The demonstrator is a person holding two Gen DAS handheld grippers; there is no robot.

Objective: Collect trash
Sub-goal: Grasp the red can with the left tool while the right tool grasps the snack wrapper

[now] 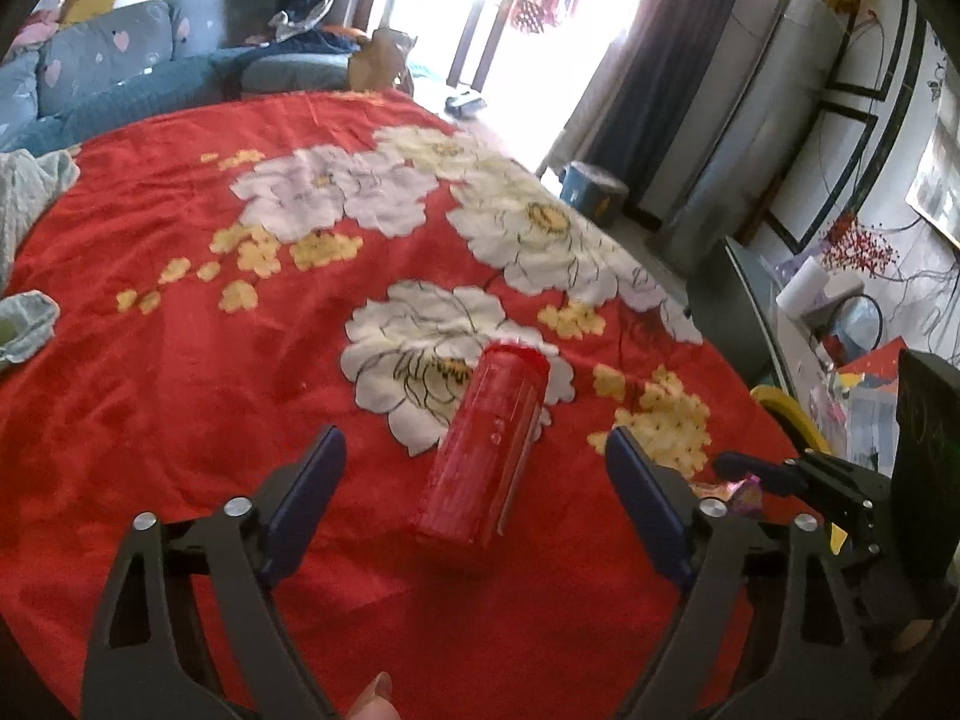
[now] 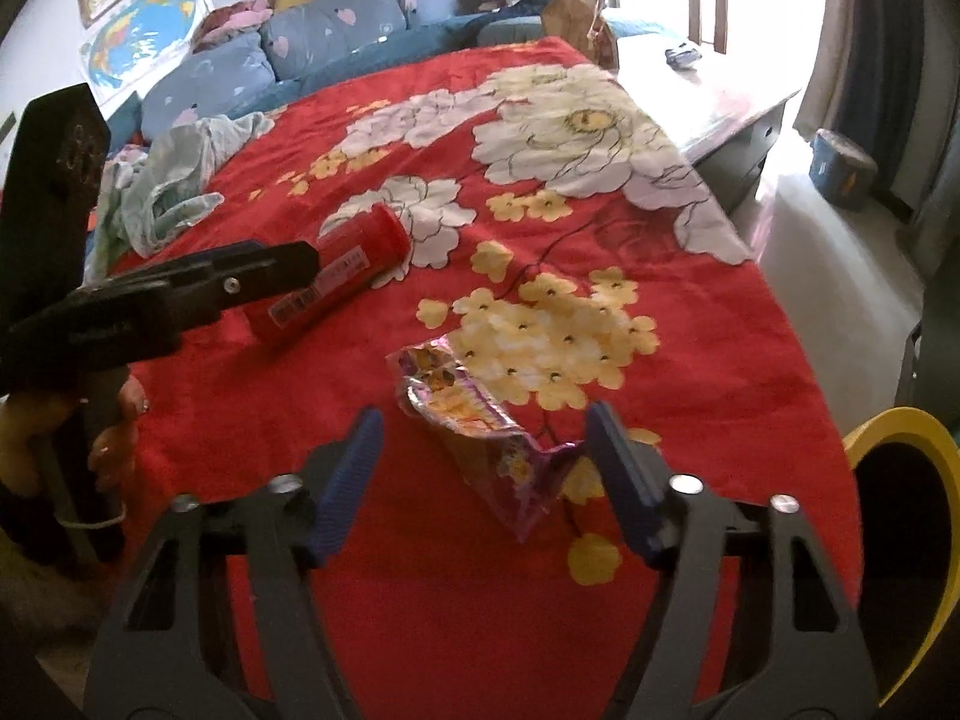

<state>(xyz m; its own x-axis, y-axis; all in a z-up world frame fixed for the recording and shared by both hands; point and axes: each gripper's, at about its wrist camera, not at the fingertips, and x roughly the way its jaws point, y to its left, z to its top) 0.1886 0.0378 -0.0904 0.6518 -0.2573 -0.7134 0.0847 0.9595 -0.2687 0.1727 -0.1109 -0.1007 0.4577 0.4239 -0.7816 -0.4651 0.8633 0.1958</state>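
- Now we start at the left: a crumpled pale cloth [image 2: 174, 180] lies at the edge of the red floral blanket [image 1: 180, 360], not our concern yet.
- Our left gripper [image 1: 474, 468] hangs over the red can [image 1: 489, 438], which lies on its side on the blanket; fingers apart, the can between them, not pinched.
- Our right gripper [image 2: 486, 450] straddles the crinkled snack wrapper [image 2: 480, 420]; fingers apart, not yet clamped.
- We judge this the reach-and-grasp step: both jaws need to sink and close.
- Far right, a yellow-rimmed bin [image 2: 900, 420] waits beside the blanket's edge, probably the drop.
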